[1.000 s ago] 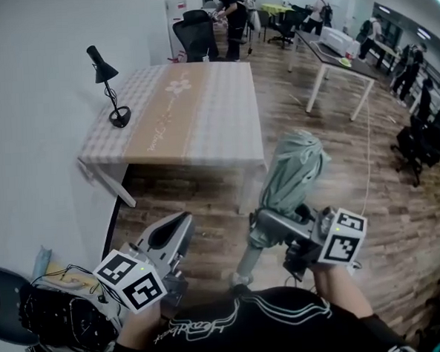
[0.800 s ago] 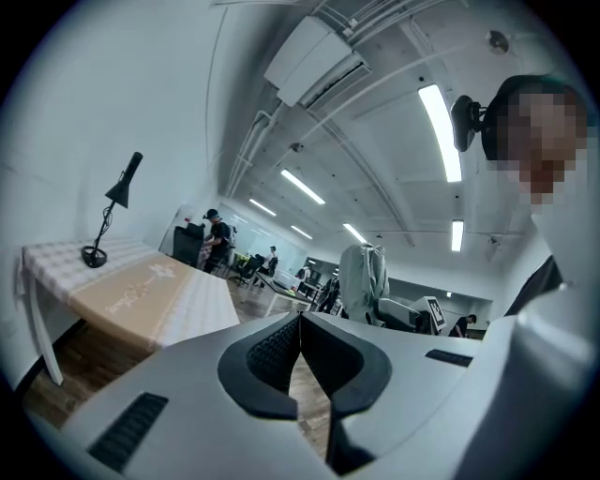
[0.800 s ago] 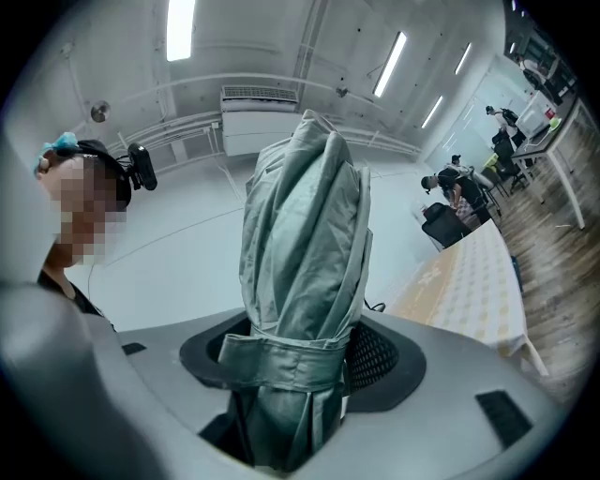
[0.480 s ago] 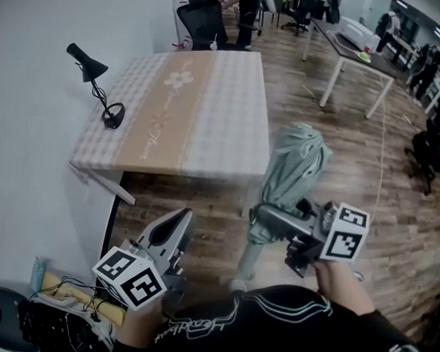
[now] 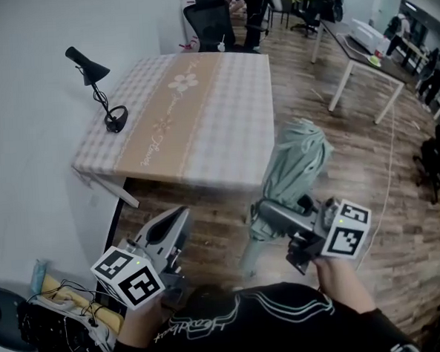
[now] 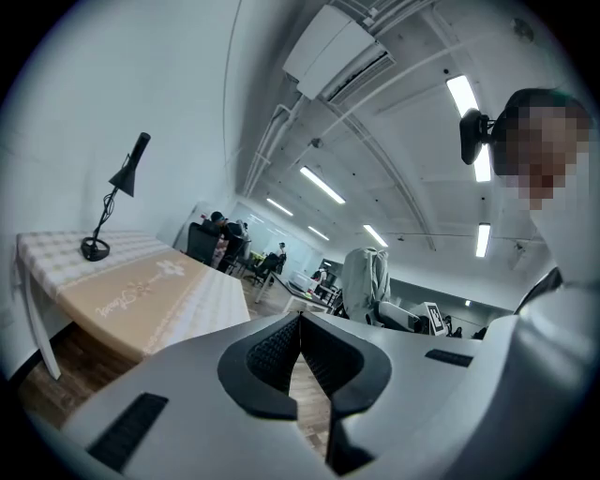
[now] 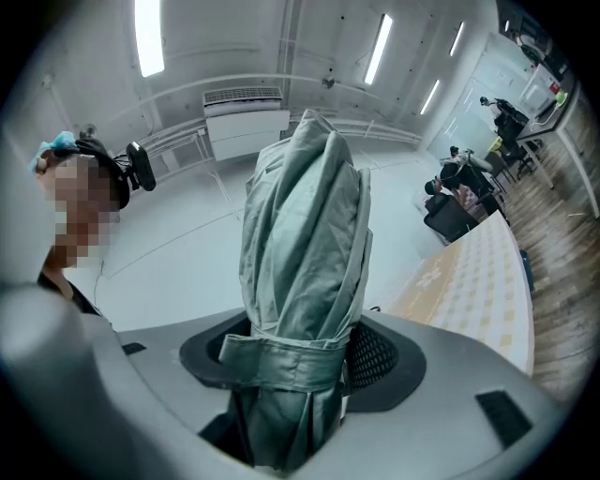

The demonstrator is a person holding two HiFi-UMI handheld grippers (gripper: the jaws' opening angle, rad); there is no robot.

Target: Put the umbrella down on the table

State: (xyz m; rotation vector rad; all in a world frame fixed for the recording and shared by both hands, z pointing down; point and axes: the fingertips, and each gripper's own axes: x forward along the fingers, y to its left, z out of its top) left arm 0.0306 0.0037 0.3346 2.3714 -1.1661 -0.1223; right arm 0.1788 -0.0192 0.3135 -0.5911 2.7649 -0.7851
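lamp [image 5: 100,95] on table [image 5: 223,104], left side | chair [image 5: 212,22] behind table | umbrella [image 5: 294,167] before table

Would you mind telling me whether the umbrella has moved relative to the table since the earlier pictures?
Yes. The umbrella has come closer to the table; its top now sits farther past the table's near right corner.

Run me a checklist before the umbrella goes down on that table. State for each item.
1. Grip: ok. The right gripper is clamped on the folded umbrella.
2. Strap wrapped around the canopy: ok.
3. Left gripper free: ok, jaws together, nothing between them.
4. Landing spot: ok. The table is bare in the middle, and the desk lamp stands near its far left edge.
5. Umbrella over the table: not ok. It looks short of the near edge, above the floor.
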